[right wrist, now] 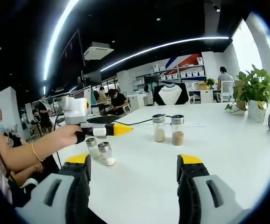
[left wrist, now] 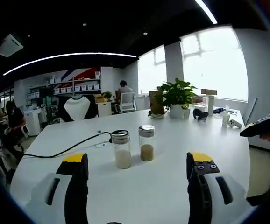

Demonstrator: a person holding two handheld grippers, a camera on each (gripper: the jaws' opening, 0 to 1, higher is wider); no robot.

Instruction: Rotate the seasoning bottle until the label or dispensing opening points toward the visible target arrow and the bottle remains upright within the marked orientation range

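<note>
Left gripper view: seasoning bottle [left wrist: 122, 149] stands beyond spread fingers [left wrist: 77, 164], seemingly untouched.

An open-plan office under a dark ceiling crossed by long curved light strips [left wrist: 69, 56]. Bright windows [left wrist: 214, 63] stand at two o'clock in the left gripper view, behind a potted plant [left wrist: 176, 95] at the far end of the white bench [left wrist: 163, 186]. Shelves of white boxes [right wrist: 181, 73] line the far wall, with office chairs [left wrist: 125, 102] and seated people nearby.
</note>
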